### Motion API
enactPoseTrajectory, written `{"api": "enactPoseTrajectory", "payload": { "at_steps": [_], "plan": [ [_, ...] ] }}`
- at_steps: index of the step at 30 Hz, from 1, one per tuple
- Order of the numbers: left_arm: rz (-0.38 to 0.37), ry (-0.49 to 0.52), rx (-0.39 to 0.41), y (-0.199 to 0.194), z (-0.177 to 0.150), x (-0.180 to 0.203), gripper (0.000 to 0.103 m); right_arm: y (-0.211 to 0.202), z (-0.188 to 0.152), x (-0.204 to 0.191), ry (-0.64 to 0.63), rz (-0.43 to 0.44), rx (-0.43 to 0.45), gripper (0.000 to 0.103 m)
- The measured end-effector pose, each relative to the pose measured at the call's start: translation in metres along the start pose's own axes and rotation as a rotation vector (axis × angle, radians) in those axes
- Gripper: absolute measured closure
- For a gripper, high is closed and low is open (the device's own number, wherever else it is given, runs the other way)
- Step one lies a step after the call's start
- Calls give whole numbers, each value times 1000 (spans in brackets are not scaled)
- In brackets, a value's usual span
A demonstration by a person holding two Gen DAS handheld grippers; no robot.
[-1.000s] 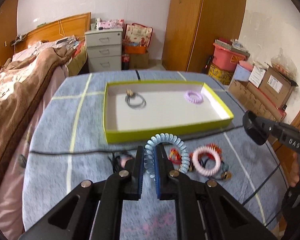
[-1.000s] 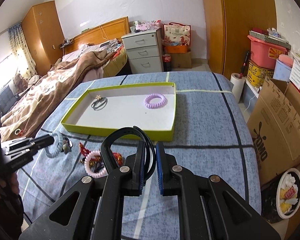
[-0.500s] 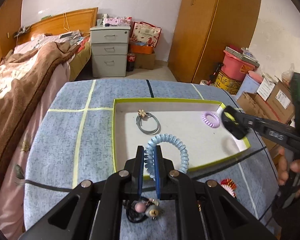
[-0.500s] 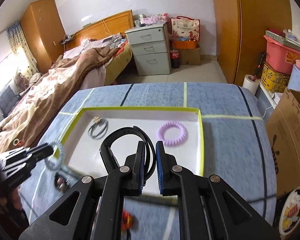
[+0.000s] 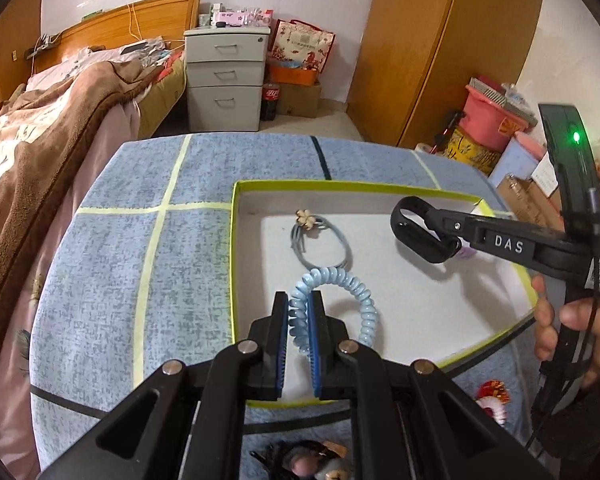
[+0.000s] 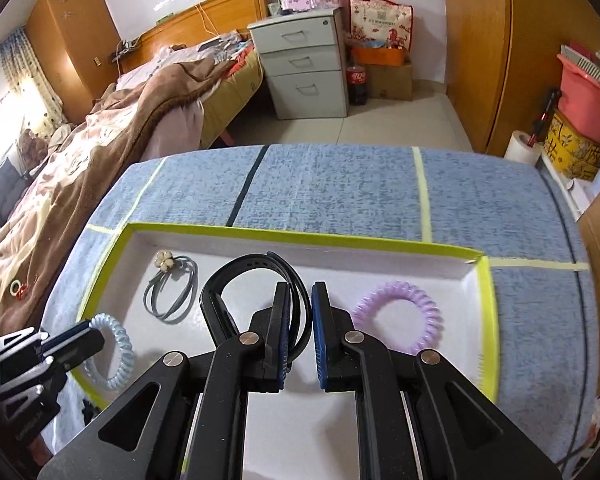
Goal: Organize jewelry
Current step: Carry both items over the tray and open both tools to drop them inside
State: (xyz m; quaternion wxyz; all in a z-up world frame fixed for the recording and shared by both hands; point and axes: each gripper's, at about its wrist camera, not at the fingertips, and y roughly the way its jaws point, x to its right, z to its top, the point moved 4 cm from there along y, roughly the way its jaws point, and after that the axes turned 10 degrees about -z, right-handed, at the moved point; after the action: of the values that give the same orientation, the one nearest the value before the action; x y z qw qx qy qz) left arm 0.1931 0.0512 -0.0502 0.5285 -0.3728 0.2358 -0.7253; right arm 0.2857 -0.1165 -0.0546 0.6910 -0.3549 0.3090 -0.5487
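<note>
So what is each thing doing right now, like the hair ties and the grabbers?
Left gripper: shut on the blue spiral tie.
Right gripper: shut on the black band.
Grey hair tie: lying in the tray.
Purple spiral tie: lying in the tray.
Drawers: closed.

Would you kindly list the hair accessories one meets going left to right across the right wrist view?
Blue coil tie held over the tray's left edge → grey hair tie with a flower → black band held in the right tongs → purple coil tie.
</note>
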Motion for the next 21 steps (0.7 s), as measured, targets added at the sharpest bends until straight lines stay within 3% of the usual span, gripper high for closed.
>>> {"api": "enactPoseTrajectory", "payload": {
  "at_steps": [21],
  "plan": [
    [13,-3,-43,15,-4,-1,92,19,5,-12,-54,-23,-27,92]
  ]
}}
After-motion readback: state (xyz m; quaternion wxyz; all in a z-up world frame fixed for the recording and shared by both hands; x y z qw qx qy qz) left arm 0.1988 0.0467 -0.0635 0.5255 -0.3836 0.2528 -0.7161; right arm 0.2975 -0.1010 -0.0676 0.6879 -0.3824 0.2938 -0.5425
